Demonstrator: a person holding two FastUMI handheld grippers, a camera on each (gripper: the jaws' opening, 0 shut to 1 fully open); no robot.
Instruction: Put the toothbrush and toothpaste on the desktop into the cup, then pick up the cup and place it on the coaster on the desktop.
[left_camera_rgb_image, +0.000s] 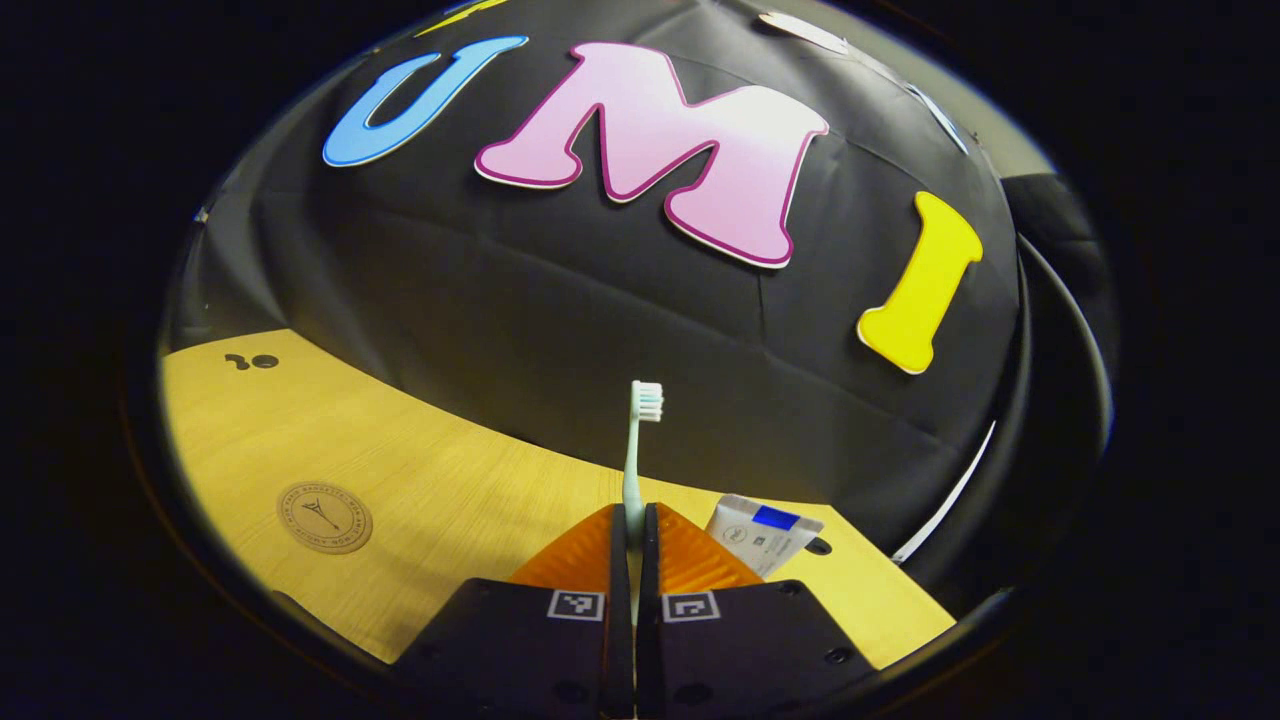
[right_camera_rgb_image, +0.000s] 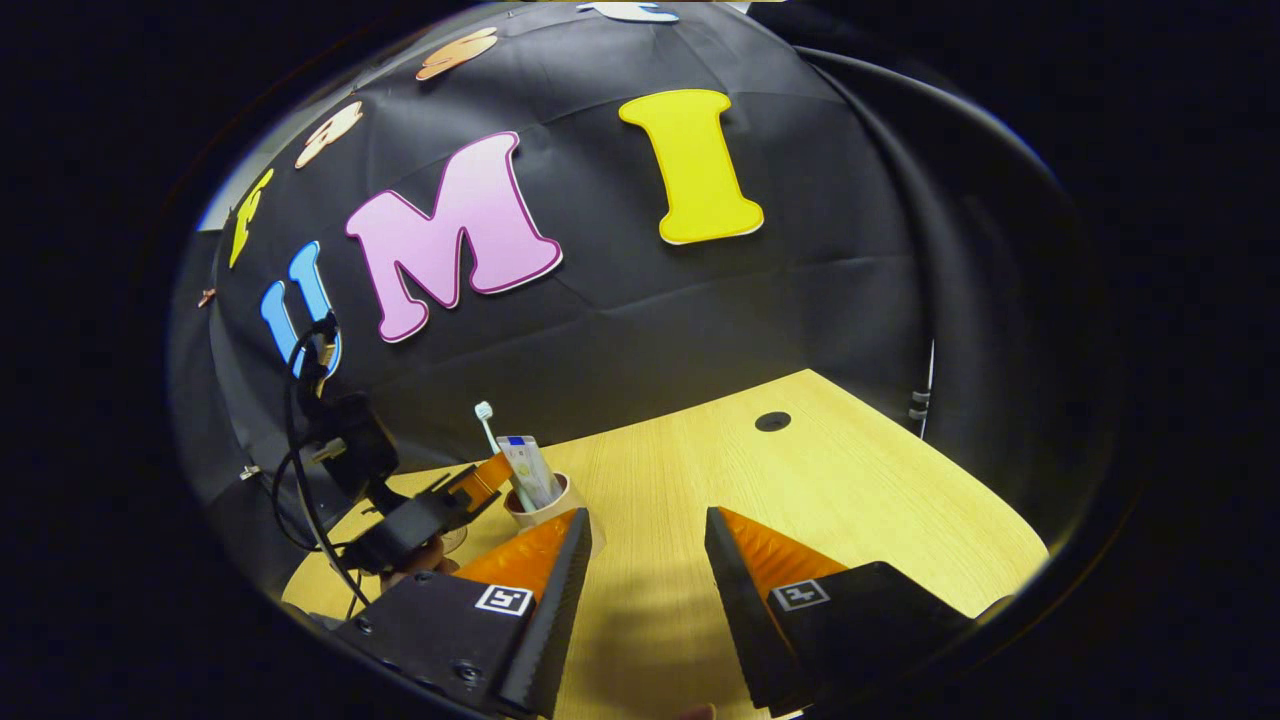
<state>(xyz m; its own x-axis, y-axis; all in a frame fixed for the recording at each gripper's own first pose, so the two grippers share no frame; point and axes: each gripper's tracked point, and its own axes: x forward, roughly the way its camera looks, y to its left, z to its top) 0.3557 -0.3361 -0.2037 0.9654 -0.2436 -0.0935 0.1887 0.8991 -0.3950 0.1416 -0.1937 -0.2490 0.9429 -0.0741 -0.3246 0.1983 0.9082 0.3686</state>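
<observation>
The left gripper (left_camera_rgb_image: 634, 525) is clamped on the toothbrush (left_camera_rgb_image: 636, 450), upright with bristles on top, above the cup (right_camera_rgb_image: 538, 508) holding the toothpaste (right_camera_rgb_image: 530, 468). The right gripper (right_camera_rgb_image: 645, 545) hangs spread apart over the wooden desktop (right_camera_rgb_image: 800, 480). The coaster (left_camera_rgb_image: 324, 517) lies flat, apart.

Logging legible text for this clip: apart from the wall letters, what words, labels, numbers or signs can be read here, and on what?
toothpaste: small print beside a blue patch, too small to read.
coaster: a ring of lettering round an emblem, too blurred to read.
left gripper and right gripper: square coded markers, patterns only, no words.
Nothing here can be quoted as it reads.
</observation>
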